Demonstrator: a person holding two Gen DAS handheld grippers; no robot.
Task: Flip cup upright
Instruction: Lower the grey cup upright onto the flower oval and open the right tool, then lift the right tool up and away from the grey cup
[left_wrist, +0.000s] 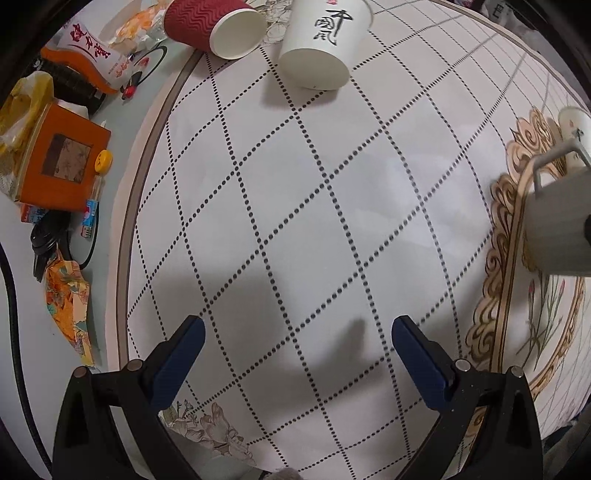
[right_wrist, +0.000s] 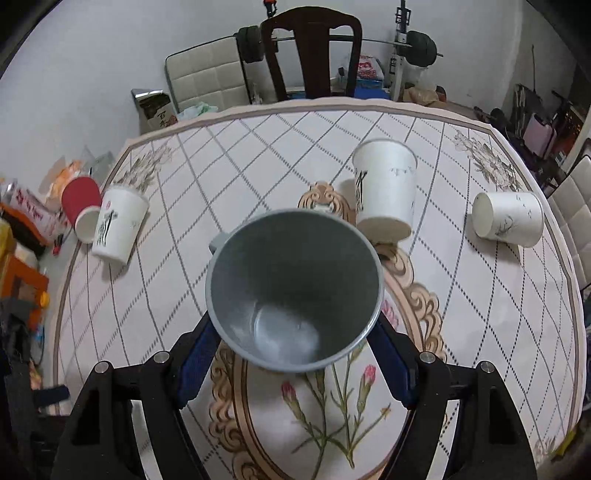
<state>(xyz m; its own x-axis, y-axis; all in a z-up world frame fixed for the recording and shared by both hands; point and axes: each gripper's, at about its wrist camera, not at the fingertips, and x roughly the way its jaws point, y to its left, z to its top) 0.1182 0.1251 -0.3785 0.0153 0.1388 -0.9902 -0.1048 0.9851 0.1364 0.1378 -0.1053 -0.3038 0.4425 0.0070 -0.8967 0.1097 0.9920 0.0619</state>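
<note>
My right gripper (right_wrist: 291, 332) is shut on a grey metal mug (right_wrist: 295, 291), its open mouth facing the camera and its handle at the far left; it is held above the table's floral centre. The mug also shows at the right edge of the left wrist view (left_wrist: 557, 221). My left gripper (left_wrist: 297, 332) is open and empty over the dotted tablecloth. A white paper cup (left_wrist: 321, 40) (right_wrist: 118, 225) and a red ribbed cup (left_wrist: 214, 26) (right_wrist: 82, 206) lie on their sides far ahead of it.
A white cup (right_wrist: 386, 188) stands upside down behind the mug. Another white cup (right_wrist: 508, 218) lies on its side at the right. Orange boxes (left_wrist: 61, 162), packets and a cable clutter the table's left edge. A dark chair (right_wrist: 312, 51) stands beyond the table.
</note>
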